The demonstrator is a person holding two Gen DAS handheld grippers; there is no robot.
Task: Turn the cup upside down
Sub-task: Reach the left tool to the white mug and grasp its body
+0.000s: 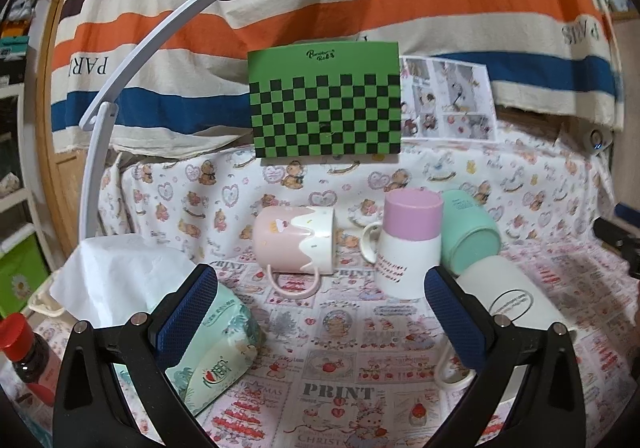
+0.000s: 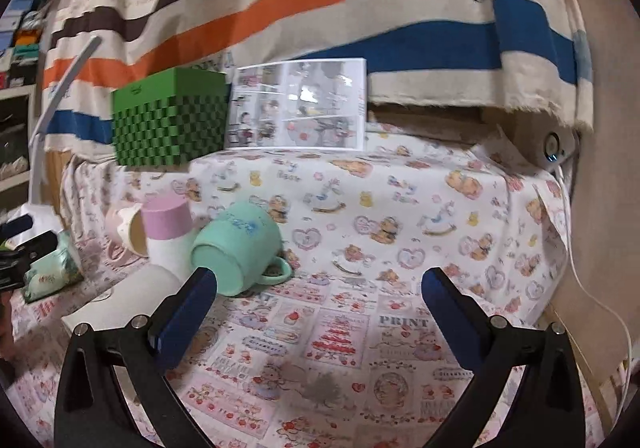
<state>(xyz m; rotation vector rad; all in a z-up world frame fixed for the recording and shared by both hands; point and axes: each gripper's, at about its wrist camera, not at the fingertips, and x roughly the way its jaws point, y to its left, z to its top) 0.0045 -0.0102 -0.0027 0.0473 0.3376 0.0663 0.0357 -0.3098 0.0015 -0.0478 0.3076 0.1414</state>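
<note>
Several cups sit on the patterned cloth. A pink cup with white drip glaze [image 1: 294, 242] lies on its side, handle toward me. A white cup with a pink base [image 1: 410, 242] stands upside down. A mint green cup [image 1: 470, 232] lies tilted against it; in the right wrist view it [image 2: 236, 248] lies mouth toward me, handle right. A white cup [image 1: 508, 300] lies on its side behind my left gripper's right finger. My left gripper [image 1: 320, 312] is open and empty, short of the cups. My right gripper [image 2: 320, 308] is open and empty, right of the cups.
A tissue pack [image 1: 216, 344] with a sheet sticking up lies at the left, with a red-capped bottle [image 1: 24, 352] beyond it. A green checkered box [image 1: 326, 104] and a picture card [image 1: 448, 104] stand at the back. A white lamp arm [image 1: 132, 60] arches at left.
</note>
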